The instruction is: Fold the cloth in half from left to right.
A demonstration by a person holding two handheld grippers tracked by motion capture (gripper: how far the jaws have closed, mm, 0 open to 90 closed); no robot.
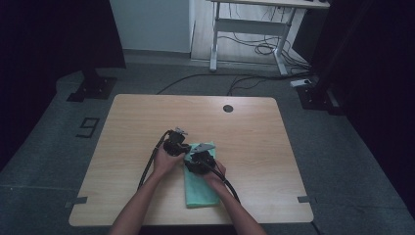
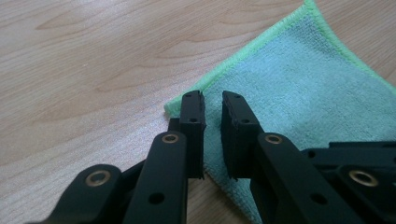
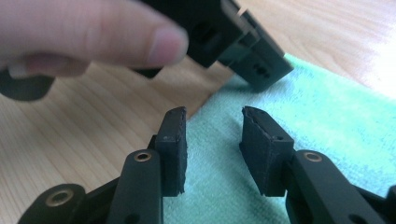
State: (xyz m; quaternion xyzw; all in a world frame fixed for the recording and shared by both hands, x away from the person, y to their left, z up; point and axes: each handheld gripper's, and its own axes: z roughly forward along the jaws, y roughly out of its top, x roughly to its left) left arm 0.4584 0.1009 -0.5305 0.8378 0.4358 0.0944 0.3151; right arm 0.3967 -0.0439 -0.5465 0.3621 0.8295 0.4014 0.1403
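Observation:
A folded green cloth (image 1: 201,192) lies on the wooden table (image 1: 254,142) near its front edge. Both grippers meet at the cloth's far end. My left gripper (image 1: 183,147) hovers low over the cloth's corner (image 2: 173,108); its jaws (image 2: 212,99) stand a narrow gap apart, and the cloth (image 2: 303,79) lies below them, not pinched. My right gripper (image 1: 195,157) is open over the cloth's edge, with its jaws (image 3: 212,114) wider apart and only cloth (image 3: 327,130) beneath them. In the right gripper view, the left gripper (image 3: 252,60) and a finger (image 3: 107,32) sit just ahead.
A round grommet hole (image 1: 228,108) marks the table's far side. Beyond the table stand a white desk frame (image 1: 247,27), floor cables (image 1: 254,49) and two black stand bases (image 1: 93,88) (image 1: 315,93). Bare wood surrounds the cloth.

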